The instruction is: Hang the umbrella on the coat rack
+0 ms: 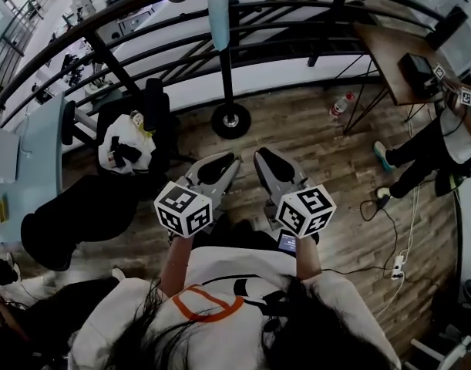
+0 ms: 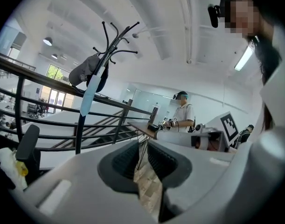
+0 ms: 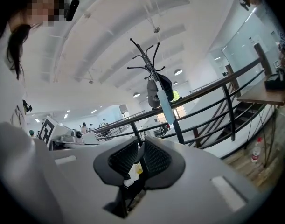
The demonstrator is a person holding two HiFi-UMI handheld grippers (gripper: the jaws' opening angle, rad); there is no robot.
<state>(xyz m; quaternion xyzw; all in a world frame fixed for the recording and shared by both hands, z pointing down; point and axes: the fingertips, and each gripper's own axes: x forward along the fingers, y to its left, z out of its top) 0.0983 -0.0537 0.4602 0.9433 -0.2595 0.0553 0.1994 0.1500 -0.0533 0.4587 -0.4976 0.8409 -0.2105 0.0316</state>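
Observation:
A light blue folded umbrella (image 1: 217, 14) (image 2: 88, 94) (image 3: 164, 107) hangs from the black coat rack (image 1: 231, 119) (image 2: 115, 36) (image 3: 149, 62), next to a dark bag on the same hooks. Both grippers are held low in front of the person's chest, well short of the rack and pointing toward it. My left gripper (image 1: 222, 160) (image 2: 141, 157) shows a narrow gap between its pads with only floor seen through it. My right gripper (image 1: 266, 156) (image 3: 141, 148) has its pads together at the tips and holds nothing.
A black office chair (image 1: 89, 206) with a white and black bundle (image 1: 127, 141) stands left of the rack. A black railing (image 1: 181, 45) runs behind it. To the right are a wooden table (image 1: 389, 52), a bottle (image 1: 341, 105) on the floor, a seated person (image 1: 435, 153) and cables (image 1: 397, 267).

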